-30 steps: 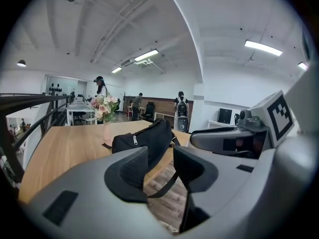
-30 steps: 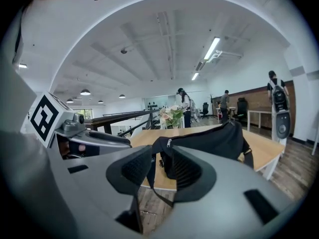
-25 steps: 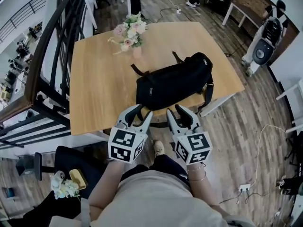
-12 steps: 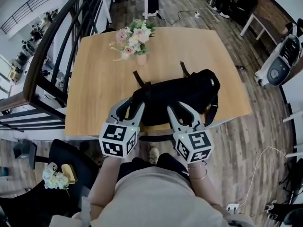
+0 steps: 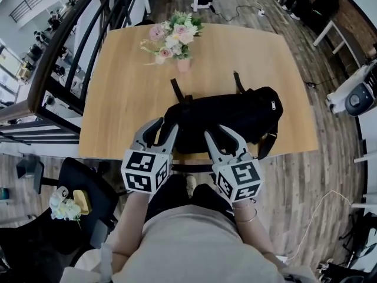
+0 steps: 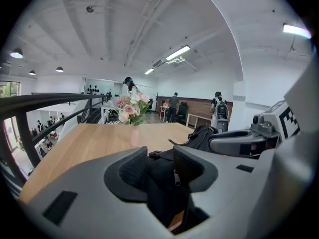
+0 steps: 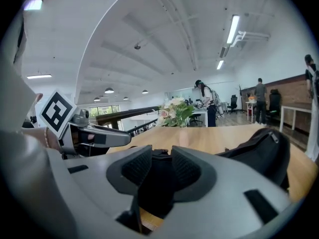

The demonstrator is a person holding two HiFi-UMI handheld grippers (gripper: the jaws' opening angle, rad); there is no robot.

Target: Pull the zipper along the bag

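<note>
**Both tools open, bag [image 5: 235,114] just ahead**

L gripper [image 5: 160,133]: jaws apart, nothing clamped. The black bag's left end shows through the gap, w/ a zipper pull [image 6: 176,178] hanging nr the right-hand pad. Whether the tips brush the fabric is hard to tell. Bag lies across the table [image 5: 121,93], flowers [image 5: 174,35] further off beyond it. R gripper [image 5: 225,139], alongside the L: jaws likewise apart, bag's mid section straight ahead, unclamped.
</note>
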